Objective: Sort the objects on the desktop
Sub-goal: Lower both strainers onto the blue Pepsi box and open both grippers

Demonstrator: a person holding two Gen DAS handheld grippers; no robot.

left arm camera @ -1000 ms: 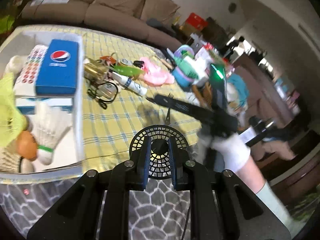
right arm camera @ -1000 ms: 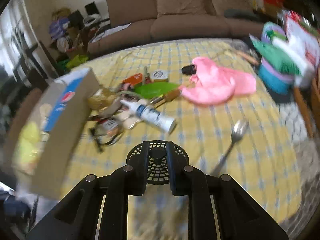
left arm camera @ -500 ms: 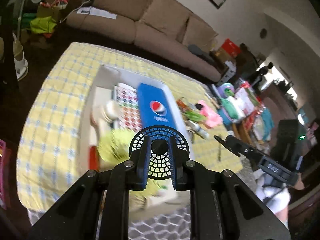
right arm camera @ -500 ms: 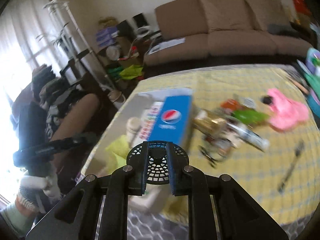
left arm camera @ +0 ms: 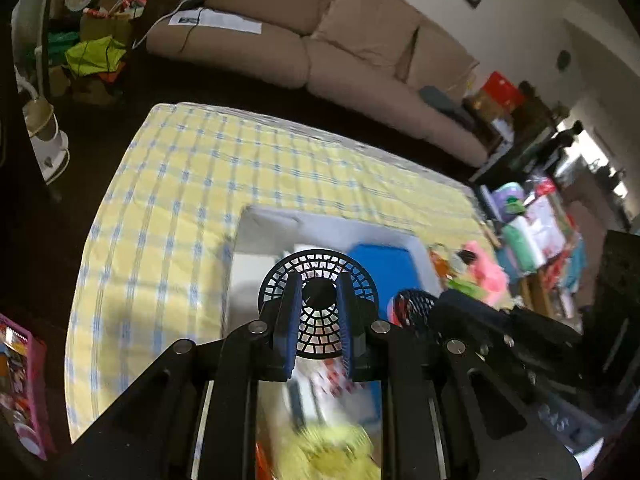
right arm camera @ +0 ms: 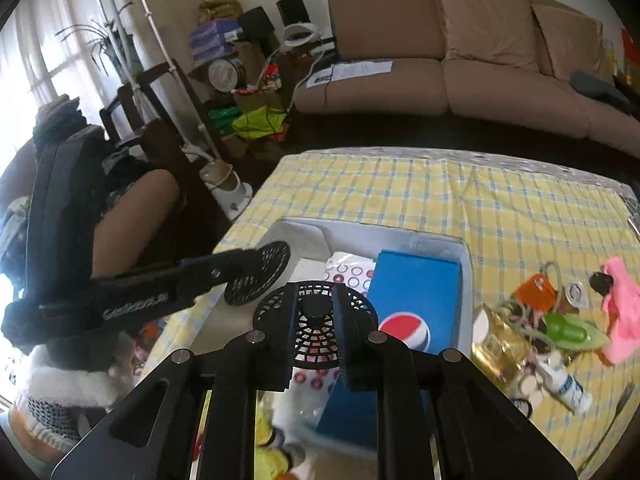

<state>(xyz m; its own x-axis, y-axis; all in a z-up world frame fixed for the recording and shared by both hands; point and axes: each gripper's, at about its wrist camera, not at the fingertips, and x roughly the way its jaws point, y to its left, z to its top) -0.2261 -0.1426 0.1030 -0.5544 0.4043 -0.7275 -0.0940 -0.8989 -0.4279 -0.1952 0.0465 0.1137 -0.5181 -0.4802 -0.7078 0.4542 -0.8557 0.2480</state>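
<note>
From the left wrist view, the left gripper [left arm camera: 318, 334] hangs above a white tray [left arm camera: 320, 226] that sits on a yellow checked tablecloth [left arm camera: 192, 184]. Its two blue-padded fingers [left arm camera: 289, 320] stand a little apart with nothing between them; a black mesh disc lies just behind them. Inside the tray a blue box [left arm camera: 386, 268] lies against the right wall, and a blurred yellow thing [left arm camera: 340, 452] shows at the near end. The right gripper [left arm camera: 416, 306] reaches in from the right, just beside the left one, over the tray's right edge. Past the tray on the right lies a pink cloth [left arm camera: 486, 276] among small clutter too blurred to name. A brown sofa [left arm camera: 320, 40] stands beyond the table.

From the right wrist view, the right gripper [right arm camera: 316, 338] is above the same white tray [right arm camera: 464, 256]; its jaws are slightly apart and empty. The blue box [right arm camera: 416, 292] carries a round red, white and blue logo and rests in the tray's right half, beside a white card [right arm camera: 348, 270] printed with rings. The left gripper [right arm camera: 256, 276] comes in from the left, held by a white-gloved hand [right arm camera: 72, 376], its mesh disc over the tray's left edge. To the right of the tray, on the cloth, lie a gold wrapped item [right arm camera: 500, 346], a white tube [right arm camera: 562, 378], a green object [right arm camera: 568, 330], an orange tag [right arm camera: 536, 292] and the pink cloth [right arm camera: 620, 312]
</note>
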